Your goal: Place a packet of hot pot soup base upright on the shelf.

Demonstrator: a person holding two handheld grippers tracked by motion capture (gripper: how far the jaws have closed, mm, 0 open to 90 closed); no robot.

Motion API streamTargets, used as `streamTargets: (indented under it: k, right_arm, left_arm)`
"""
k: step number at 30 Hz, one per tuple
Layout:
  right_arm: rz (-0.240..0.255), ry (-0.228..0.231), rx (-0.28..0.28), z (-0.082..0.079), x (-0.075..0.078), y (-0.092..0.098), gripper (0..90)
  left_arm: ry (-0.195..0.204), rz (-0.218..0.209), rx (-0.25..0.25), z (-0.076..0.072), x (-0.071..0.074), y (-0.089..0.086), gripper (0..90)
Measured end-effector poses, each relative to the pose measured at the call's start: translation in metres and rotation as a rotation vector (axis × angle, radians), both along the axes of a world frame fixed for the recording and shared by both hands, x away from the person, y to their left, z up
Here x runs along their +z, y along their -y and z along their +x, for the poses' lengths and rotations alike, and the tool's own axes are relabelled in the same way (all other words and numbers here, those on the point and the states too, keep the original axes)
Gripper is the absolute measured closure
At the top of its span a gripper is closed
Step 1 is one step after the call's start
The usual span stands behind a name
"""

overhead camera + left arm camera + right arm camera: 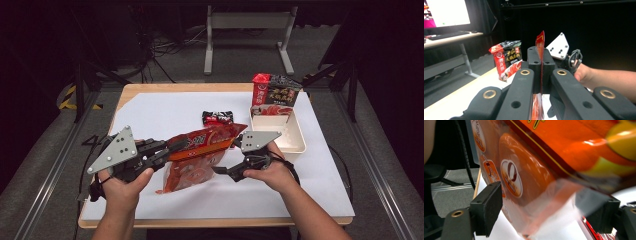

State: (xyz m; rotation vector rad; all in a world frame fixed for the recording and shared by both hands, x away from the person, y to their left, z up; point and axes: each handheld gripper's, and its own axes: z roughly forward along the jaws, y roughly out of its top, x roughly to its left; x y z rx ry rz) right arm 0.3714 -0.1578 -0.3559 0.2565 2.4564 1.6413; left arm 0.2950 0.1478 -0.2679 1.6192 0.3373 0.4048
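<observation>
Forearms: both enter from the near edge, one hand on each gripper.
Left gripper (pixel 170 148): jaws clamped flat on one end of the orange bag (pixel 200 150), which keeps it lifted off the worktop (pixel 165 112).
Orange bag: hangs tilted in the near middle, higher at its right end, lower part sagging towards the white sheet.
Right gripper (pixel 220 170): jaws spread wide on either side of the bag's clear lower corner, pads not pressing; likely lining up a second grip to steady or open it.
Far right: white tray (pixel 297 140), with a red and black packet (pixel 275 95) standing at its far end.
Far middle: small black and red sachet (pixel 218 117), lying apart.
</observation>
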Motion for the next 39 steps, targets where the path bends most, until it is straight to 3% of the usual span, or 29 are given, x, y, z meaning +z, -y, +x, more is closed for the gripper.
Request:
streamTargets:
  k: [3,10,15,18,21,34,39]
  right_arm:
    - [0.020,0.023,0.033,0.000,-0.001,-0.002,22.6]
    - [0.026,0.013,0.094,-0.002,-0.006,-0.006,29.0]
    - [-0.001,0.018,0.139,-0.002,-0.008,-0.005,48.0]
    - [-0.005,-0.001,0.185,-0.003,-0.006,-0.005,64.4]
    - [-0.006,0.012,0.187,-0.005,-0.005,-0.006,67.2]
    - [-0.042,-0.040,0.159,-0.015,0.007,-0.005,70.1]
    - [-0.080,-0.065,0.127,-0.017,0.015,-0.002,70.2]
  left_arm:
    - [0.004,-0.008,-0.010,0.000,0.000,0.002,90.0]
    - [0.011,-0.008,-0.013,0.000,-0.002,0.004,90.0]
    - [0.011,-0.014,0.003,0.003,-0.004,0.001,90.0]
    - [0.011,-0.022,0.015,0.004,-0.003,-0.002,90.0]
    - [0.012,-0.028,0.020,0.004,-0.004,-0.004,90.0]
    - [0.001,-0.045,0.033,0.008,-0.006,-0.010,89.7]
    - [-0.036,-0.059,0.042,0.014,-0.010,-0.012,88.0]
